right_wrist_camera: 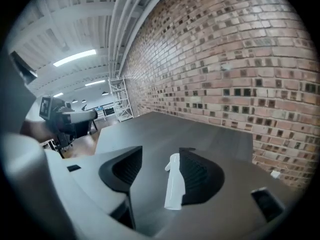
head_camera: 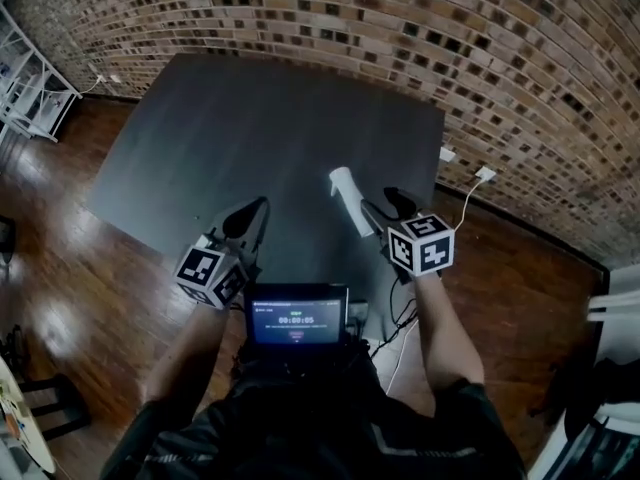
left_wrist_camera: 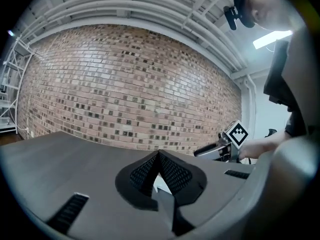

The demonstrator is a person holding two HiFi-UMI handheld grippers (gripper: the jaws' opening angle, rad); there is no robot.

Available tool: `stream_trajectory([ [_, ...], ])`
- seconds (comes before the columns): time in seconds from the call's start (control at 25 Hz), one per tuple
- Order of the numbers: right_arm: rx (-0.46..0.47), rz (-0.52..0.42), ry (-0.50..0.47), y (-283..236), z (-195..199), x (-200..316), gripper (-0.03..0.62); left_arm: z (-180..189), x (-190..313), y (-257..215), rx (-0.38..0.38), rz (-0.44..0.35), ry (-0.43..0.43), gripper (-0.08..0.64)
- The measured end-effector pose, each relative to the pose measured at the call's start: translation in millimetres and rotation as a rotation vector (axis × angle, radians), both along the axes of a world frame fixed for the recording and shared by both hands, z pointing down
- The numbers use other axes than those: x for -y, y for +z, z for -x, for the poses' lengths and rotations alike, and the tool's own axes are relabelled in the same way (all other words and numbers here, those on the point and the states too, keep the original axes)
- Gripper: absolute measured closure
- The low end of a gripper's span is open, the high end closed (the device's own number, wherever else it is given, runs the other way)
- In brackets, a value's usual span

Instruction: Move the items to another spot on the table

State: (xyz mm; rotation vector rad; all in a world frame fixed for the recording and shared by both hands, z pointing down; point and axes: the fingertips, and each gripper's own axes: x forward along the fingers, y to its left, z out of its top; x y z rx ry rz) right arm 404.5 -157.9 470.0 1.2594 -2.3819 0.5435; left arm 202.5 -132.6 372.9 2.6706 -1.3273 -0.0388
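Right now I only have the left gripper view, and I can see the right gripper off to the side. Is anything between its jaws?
Observer: Yes. A white spray bottle is between the right gripper's jaws, which stand apart.
Operator: Gripped?
Observer: No. It is close beside one jaw, with a clear gap to the other.
Operator: Where on the table?
Observer: In the head view it is over the black table's near right part, nozzle end away from the person.

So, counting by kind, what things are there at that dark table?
White spray bottle: 1
Grippers: 2, the left gripper and the right gripper
Total: 3
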Motion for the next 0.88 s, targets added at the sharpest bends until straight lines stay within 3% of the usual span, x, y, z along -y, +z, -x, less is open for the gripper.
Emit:
stream_trajectory([
  [0.2,-0.057,0.124,-0.011,55,9,33,0.325,4,35,42,-0.002,0.069,-0.029,0.566],
  [0.44,-0.111,0.224,-0.005,101,10,54,0.325,-6,70,81,0.011,0.154,0.008,0.566],
  [0.84,-0.210,0.410,-0.042,178,12,63,0.325,-16,99,169,0.061,0.312,0.005,0.566],
  [0.88,-0.225,0.431,-0.051,184,13,63,0.292,-18,100,175,0.067,0.325,0.014,0.566],
])
